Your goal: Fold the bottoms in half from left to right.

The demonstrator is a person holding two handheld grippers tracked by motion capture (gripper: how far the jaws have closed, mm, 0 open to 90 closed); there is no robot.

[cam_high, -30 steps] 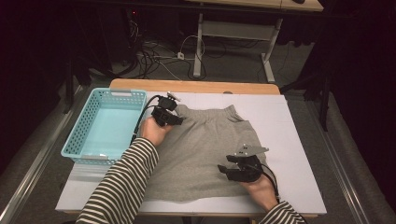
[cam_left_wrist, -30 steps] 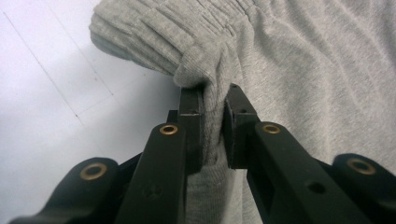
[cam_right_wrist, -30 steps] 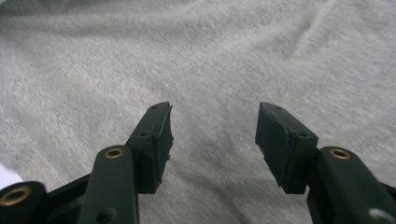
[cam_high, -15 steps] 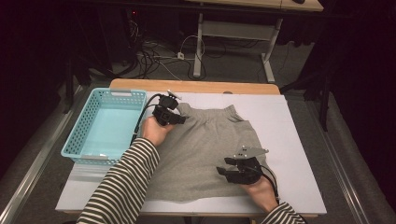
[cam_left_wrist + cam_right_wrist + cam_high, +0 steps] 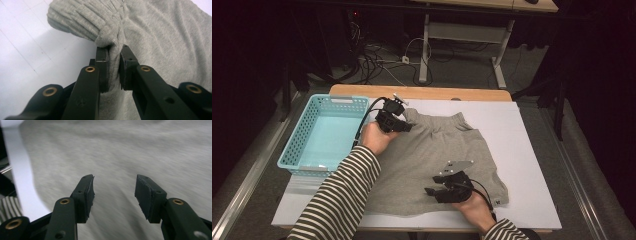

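A grey knit garment (image 5: 447,155) lies spread on the white table (image 5: 522,130). My left gripper (image 5: 404,126) is at its far left corner, shut on a fold of the ribbed grey fabric (image 5: 113,57), which is pinched between the jaws. My right gripper (image 5: 429,191) hovers open over the garment's near part, pointing left. In the right gripper view the grey cloth (image 5: 130,152) lies below the parted fingers (image 5: 86,192), with nothing between them.
A light blue plastic basket (image 5: 297,150) stands at the table's left edge, beside the left hand. A wooden strip (image 5: 422,92) runs along the far edge. Cables and desk legs lie on the floor beyond.
The right gripper has slid a little leftward and nearer over the cloth. The left gripper holds the same fold in about the same place.
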